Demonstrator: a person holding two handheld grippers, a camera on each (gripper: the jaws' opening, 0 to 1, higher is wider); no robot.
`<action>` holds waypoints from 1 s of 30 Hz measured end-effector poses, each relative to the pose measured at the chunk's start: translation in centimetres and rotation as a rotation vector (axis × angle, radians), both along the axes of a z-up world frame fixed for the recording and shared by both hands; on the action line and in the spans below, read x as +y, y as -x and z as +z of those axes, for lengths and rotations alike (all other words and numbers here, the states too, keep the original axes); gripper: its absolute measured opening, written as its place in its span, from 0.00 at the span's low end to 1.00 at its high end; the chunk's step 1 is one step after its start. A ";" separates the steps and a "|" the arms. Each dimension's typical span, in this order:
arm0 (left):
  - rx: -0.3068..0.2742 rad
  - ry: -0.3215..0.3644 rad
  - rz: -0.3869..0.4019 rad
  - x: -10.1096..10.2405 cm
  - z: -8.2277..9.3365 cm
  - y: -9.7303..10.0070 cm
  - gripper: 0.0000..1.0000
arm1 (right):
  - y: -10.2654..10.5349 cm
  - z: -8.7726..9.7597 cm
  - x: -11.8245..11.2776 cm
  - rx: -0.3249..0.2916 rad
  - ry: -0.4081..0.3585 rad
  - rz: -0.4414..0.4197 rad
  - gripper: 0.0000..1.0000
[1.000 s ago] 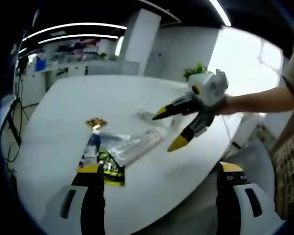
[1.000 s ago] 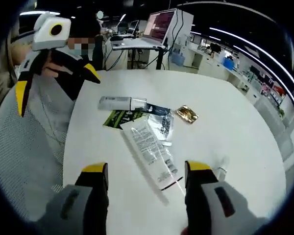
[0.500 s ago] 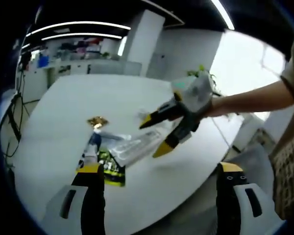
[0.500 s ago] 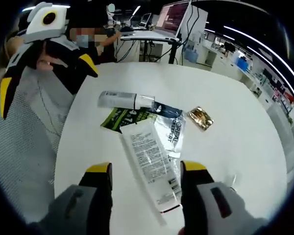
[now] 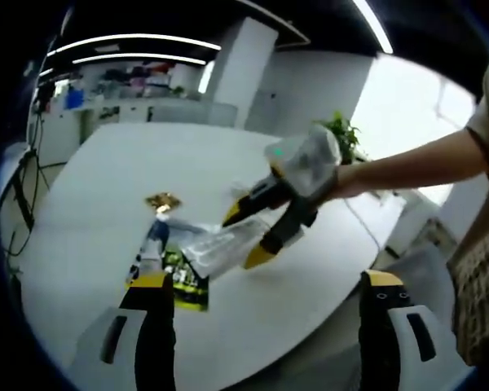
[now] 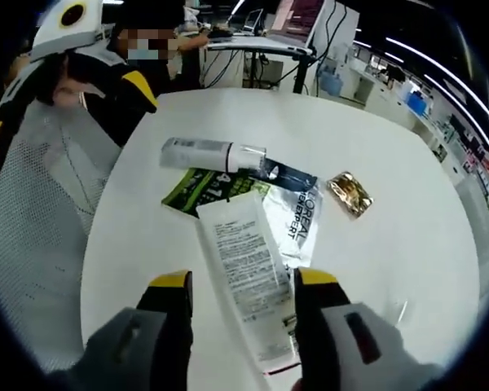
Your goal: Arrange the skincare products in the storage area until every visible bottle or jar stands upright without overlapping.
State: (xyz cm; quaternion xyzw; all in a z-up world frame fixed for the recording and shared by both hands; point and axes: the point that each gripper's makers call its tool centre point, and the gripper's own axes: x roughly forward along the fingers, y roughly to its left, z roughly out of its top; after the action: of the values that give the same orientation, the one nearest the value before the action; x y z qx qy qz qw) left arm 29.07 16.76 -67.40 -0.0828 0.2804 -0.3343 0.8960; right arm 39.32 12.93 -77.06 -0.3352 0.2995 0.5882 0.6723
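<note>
While both pairs of jaws hang over a round white worktop [image 6: 407, 212], the scene reads as follows, one view after another.

Left gripper view, own jaws: the left gripper [image 5: 265, 297] shows two black jaws with yellow tips, spread wide apart and holding nothing.
Left gripper view, other gripper: the right gripper [image 5: 248, 235] reaches in from the right, held by a hand [image 5: 342, 181]; its yellow tips are parted and sit just over the end of the white tube [image 5: 220, 244].
Left gripper view, products: the pile lies ahead of the left jaw, with a green sachet [image 5: 183, 281] nearest and a gold packet [image 5: 162, 200] farther off.

Right gripper view, own jaws: the right gripper [image 6: 238, 281] is unclenched, its tips either side of the white tube's [image 6: 243, 273] near end; whether they touch it cannot be told.
Right gripper view, key relation: the tube lies flat, its long axis running away from the jaws and slightly leftward, so these jaws are far nearer it than the left pair.
Right gripper view, other products: a silver sachet [image 6: 297, 224] lies beside the tube, a grey tube [image 6: 208, 155] lies crosswise beyond, and the green sachet [image 6: 200, 187] is partly under them.
Right gripper view, writing: the silver sachet reads "L'OREAL"; the white tube carries small print, too fine to read.
Right gripper view, left gripper: it shows at upper left [image 6: 65, 106], well apart from the pile.

Judgement: nothing stands upright yet.
</note>
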 end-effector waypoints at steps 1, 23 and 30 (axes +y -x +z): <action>0.000 0.002 0.000 0.0 0.0 0.0 0.91 | -0.1 -0.1 0.1 0.005 0.002 0.003 0.47; 0.003 0.013 -0.003 -0.1 -0.1 -0.1 0.90 | -0.6 -1.4 -0.1 -0.010 0.123 0.091 0.31; 0.004 0.018 0.000 -0.1 0.0 -0.2 0.90 | -0.2 -1.0 0.3 0.029 0.090 0.038 0.29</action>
State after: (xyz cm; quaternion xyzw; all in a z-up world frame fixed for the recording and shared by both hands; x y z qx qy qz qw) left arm 29.28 16.66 -67.44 -0.0917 0.2789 -0.3368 0.8947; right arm 39.53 13.25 -78.07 -0.3621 0.3288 0.5917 0.6408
